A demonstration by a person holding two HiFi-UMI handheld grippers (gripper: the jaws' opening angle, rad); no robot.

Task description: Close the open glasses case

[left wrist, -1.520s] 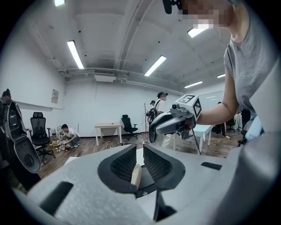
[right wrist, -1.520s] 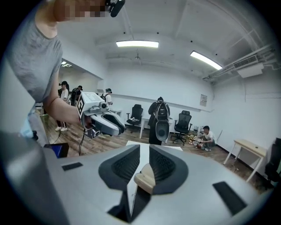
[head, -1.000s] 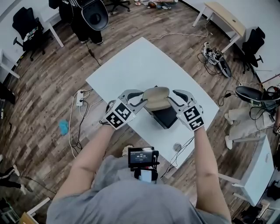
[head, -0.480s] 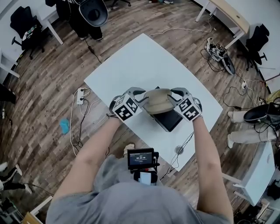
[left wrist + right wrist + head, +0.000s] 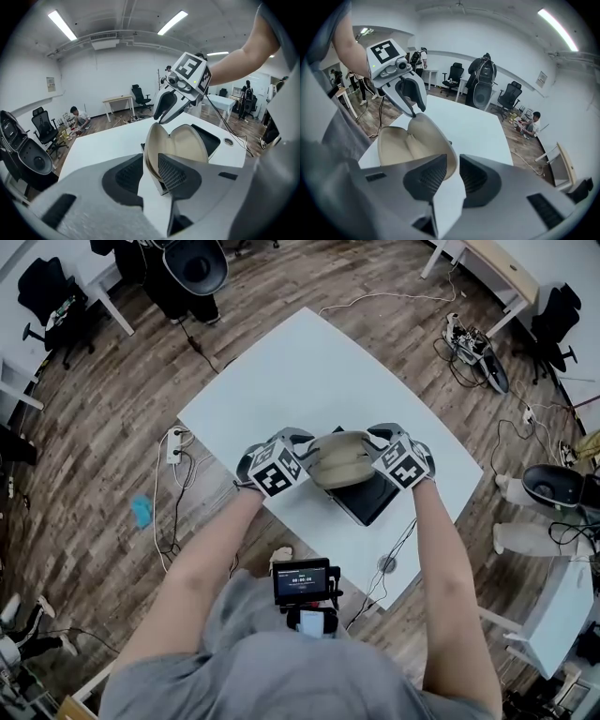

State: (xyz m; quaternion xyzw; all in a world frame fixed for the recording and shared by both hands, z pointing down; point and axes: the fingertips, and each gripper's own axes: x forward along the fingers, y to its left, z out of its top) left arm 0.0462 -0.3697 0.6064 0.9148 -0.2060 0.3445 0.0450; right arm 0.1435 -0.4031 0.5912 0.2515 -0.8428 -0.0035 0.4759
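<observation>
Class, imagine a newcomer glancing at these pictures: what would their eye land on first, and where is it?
First comes the half-open beige case, above a black box on the near side of the white table. The left gripper and right gripper flank it, one at each end, with its rim between their jaws. The right gripper's jaws have just been closing, with a gap showing beside the rim.

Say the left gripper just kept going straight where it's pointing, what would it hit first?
The glasses case: its raised lid's rim seems to sit at the tips of the left gripper's jaws.
</observation>
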